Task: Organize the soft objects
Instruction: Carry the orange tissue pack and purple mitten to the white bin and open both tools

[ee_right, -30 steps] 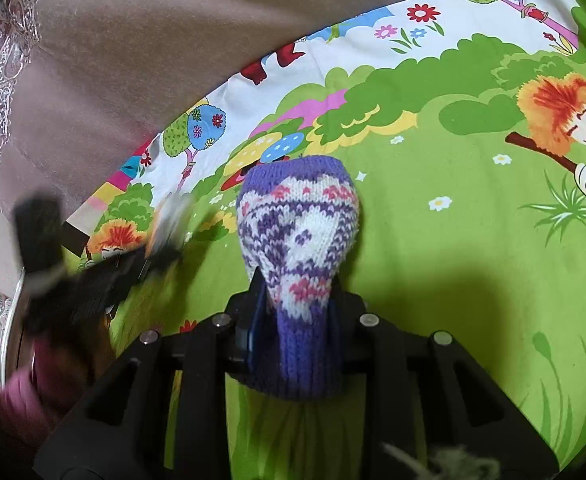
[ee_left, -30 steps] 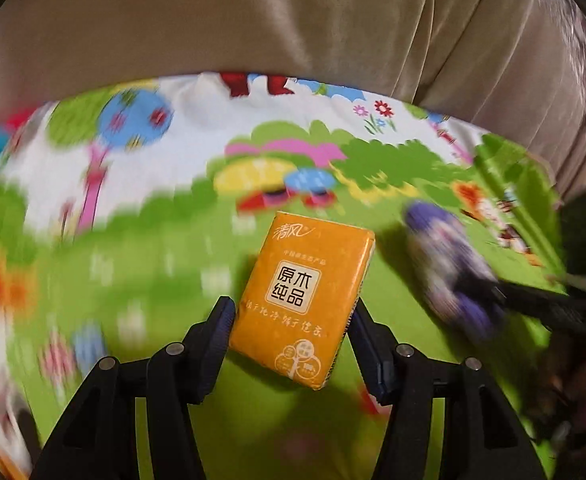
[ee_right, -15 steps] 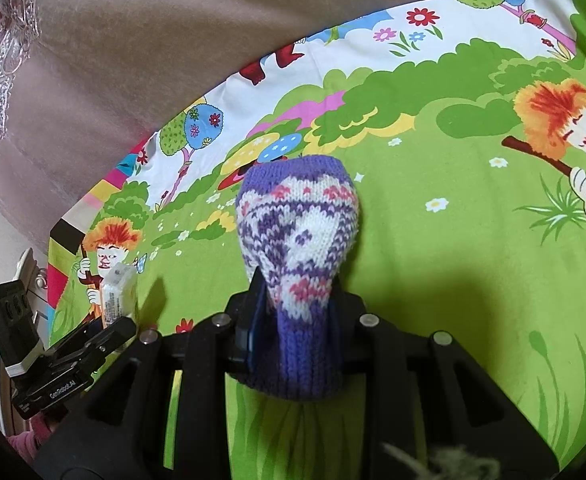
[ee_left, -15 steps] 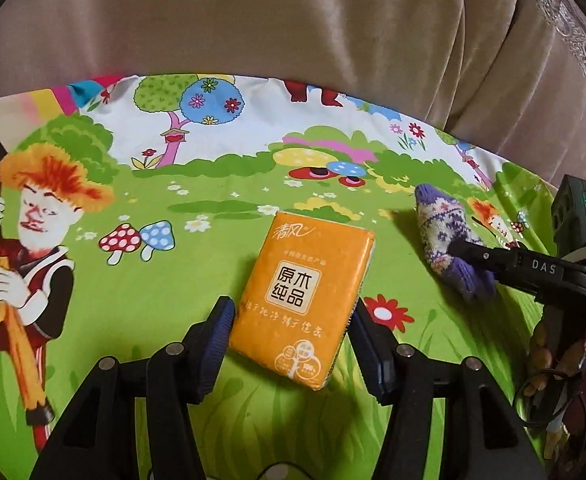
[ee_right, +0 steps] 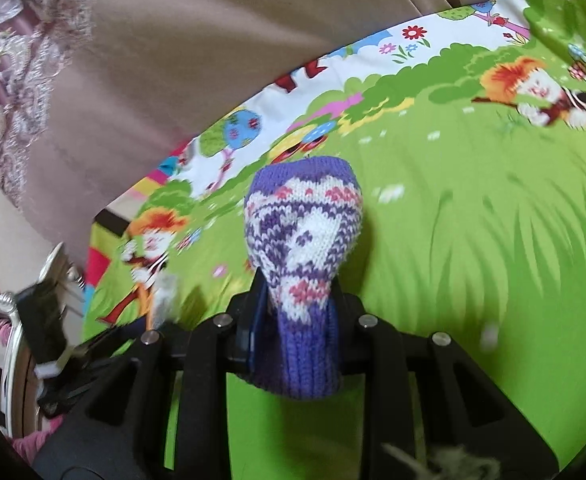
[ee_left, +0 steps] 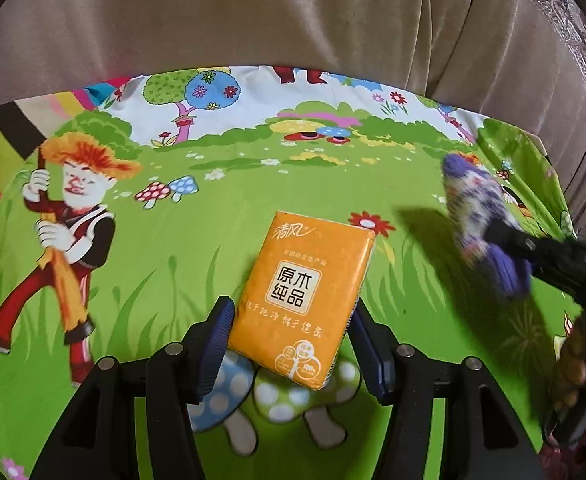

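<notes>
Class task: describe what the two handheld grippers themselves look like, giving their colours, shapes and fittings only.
The left gripper and the right gripper match: matte black angular frames with triangular cut-outs and small round silver bolt heads at the joints. The fingers carry dark blue ribbed pads. No cables or sleeves can be made out clearly.

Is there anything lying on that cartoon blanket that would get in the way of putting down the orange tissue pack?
Nothing visible does. The cartoon blanket beyond the orange tissue pack is bare; only the knitted purple sock hangs off to the right.
</notes>
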Motion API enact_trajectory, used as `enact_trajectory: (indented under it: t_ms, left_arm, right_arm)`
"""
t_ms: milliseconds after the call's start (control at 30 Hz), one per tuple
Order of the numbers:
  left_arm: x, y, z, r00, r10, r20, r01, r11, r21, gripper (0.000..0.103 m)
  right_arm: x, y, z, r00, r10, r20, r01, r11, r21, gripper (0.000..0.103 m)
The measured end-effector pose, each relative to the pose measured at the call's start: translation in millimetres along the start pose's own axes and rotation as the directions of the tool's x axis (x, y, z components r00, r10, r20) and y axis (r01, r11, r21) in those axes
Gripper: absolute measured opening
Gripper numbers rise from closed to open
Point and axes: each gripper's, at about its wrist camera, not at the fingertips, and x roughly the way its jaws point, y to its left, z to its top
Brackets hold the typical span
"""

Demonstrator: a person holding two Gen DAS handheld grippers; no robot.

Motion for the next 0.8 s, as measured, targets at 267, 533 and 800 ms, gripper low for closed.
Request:
enact_trajectory:
  t_ms: [267,533,800]
  left_arm:
    - [-18,-6,-12,1.000,0.001,0.005,-0.001,1.000,0.012,0.058]
    - [-43,-29,-18,1.000,-0.020,0.014,0.019,0.996,0.084,0.058]
    - [-60,-70,-24,0.996,-0.084,-0.004,0.084,0.985,0.151,0.058]
  right_arm:
    - [-45,17,-31,1.000,-0.018,0.001,0.018,0.998,-0.067,0.030]
    - [-93,23,-40,0.999,-0.032,0.027,0.034,0.995,-0.093,0.030]
    - [-150,22,-52,0.997,-0.047,0.053,0.054,0.990,-0.130,0.030]
